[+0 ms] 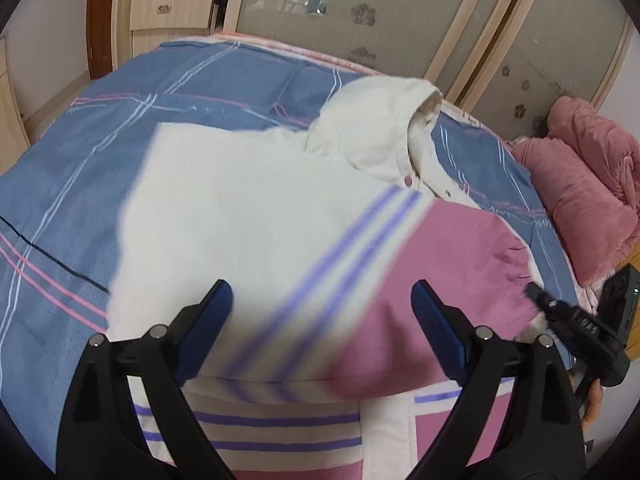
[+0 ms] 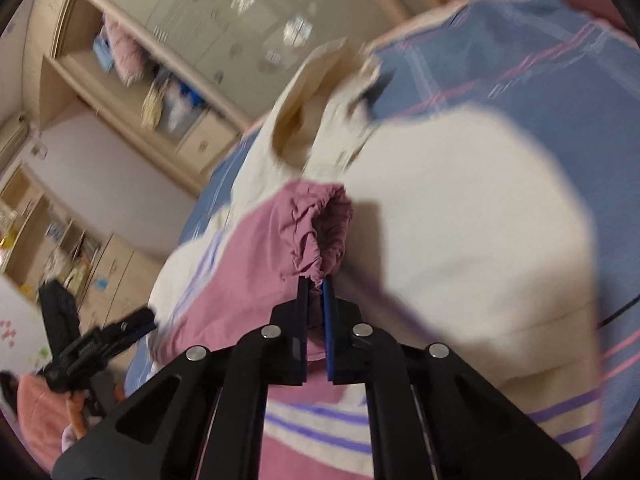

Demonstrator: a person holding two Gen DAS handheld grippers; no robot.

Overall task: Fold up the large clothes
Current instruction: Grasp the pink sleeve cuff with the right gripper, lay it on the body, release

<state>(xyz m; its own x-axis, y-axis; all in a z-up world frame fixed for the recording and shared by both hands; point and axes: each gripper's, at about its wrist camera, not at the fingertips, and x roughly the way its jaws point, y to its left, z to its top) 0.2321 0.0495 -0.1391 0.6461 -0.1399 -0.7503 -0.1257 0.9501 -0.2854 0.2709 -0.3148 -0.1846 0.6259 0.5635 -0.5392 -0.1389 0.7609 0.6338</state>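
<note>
A cream hooded jacket (image 1: pixel 248 208) with pink panels and purple stripes lies on the bed; its hood (image 1: pixel 380 120) points to the far side. One sleeve is folded across the body, ending in a pink elastic cuff (image 1: pixel 516 276). My left gripper (image 1: pixel 322 320) is open and empty, hovering over the folded sleeve. My right gripper (image 2: pixel 316 282) is shut on the pink cuff (image 2: pixel 320 232) and holds it above the jacket (image 2: pixel 460 208). The right gripper's tip also shows in the left wrist view (image 1: pixel 536 294) at the cuff.
A blue plaid bedspread (image 1: pixel 80 168) covers the bed. A pink quilt (image 1: pixel 588 184) is heaped at the right edge. Wardrobes with frosted sliding doors (image 1: pixel 320 4) stand behind the bed. The left gripper shows in the right wrist view (image 2: pixel 120 332) at lower left.
</note>
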